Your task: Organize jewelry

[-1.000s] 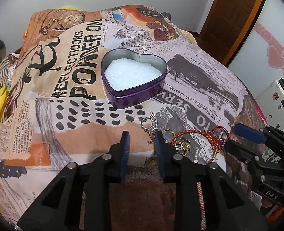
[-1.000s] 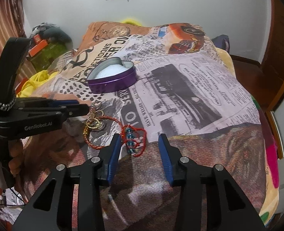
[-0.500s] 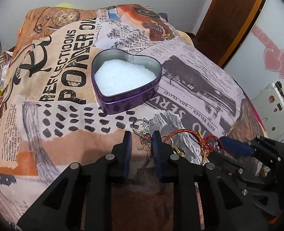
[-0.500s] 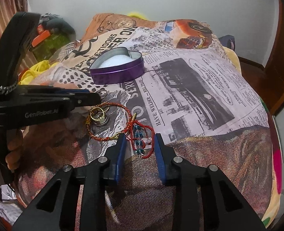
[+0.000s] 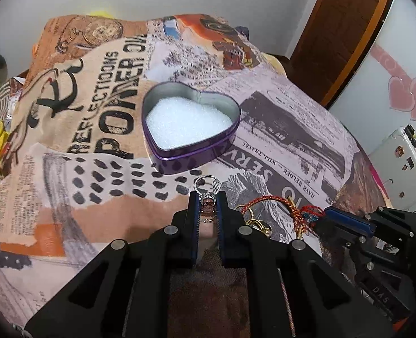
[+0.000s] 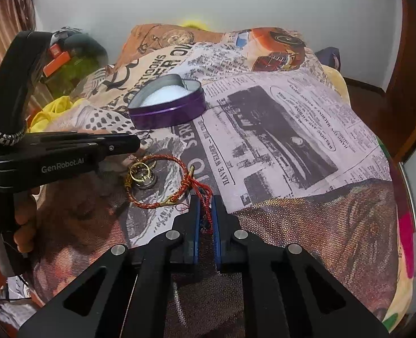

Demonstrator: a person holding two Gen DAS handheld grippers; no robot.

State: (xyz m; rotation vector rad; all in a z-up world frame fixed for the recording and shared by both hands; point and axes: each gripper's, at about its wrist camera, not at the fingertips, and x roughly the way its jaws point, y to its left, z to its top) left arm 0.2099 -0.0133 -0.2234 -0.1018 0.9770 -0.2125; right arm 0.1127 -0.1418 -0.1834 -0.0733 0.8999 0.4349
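Observation:
A purple heart-shaped tin (image 5: 191, 152) with a white foam pad stands open on the printed blanket; it also shows in the right wrist view (image 6: 168, 112). My left gripper (image 5: 208, 200) is shut on a silver ring (image 5: 206, 187), just in front of the tin. My right gripper (image 6: 204, 208) is shut on a red cord bracelet with blue beads (image 6: 201, 190). A red-and-gold braided bracelet (image 6: 157, 180) and gold rings (image 6: 140, 171) lie on the blanket between the grippers.
The blanket (image 5: 67, 140) covers a bed that drops off at the right. A white case (image 5: 402, 166) stands at the right, a wooden door (image 5: 346, 22) behind. Yellow cloth (image 6: 53, 109) and bags lie at the left.
Both grippers moved forward and closed: the left on the silver ring, the right on the red beaded bracelet. The left gripper has lifted the ring slightly.

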